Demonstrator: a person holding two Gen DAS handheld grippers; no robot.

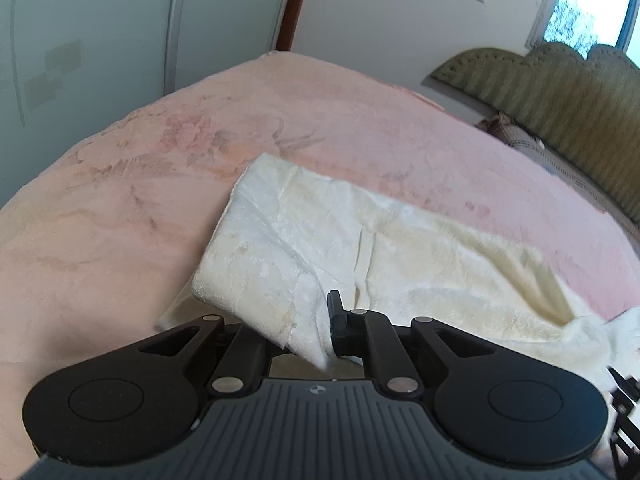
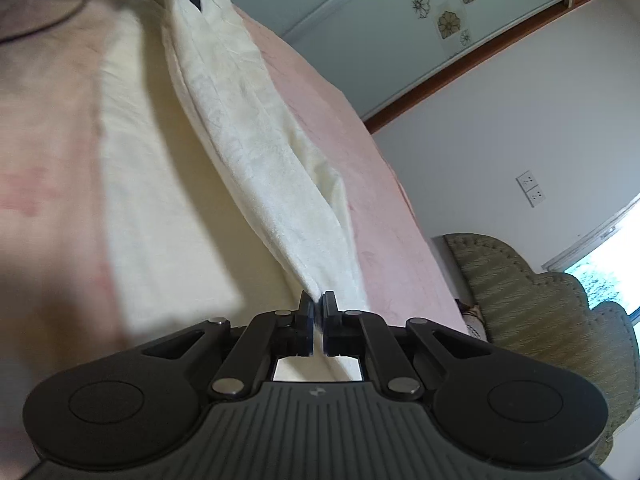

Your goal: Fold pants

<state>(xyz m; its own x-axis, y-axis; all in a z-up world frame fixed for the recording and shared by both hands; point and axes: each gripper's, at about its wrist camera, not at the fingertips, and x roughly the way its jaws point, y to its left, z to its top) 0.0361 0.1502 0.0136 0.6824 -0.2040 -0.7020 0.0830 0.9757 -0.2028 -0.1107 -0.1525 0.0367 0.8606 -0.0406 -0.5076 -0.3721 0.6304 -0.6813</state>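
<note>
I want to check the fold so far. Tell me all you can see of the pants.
The pants are cream-white, soft, faintly patterned cloth, creased, lying on a pink bedspread. The left gripper is shut on one bunched edge, the right gripper on another, with a band pulled taut between them.
</note>
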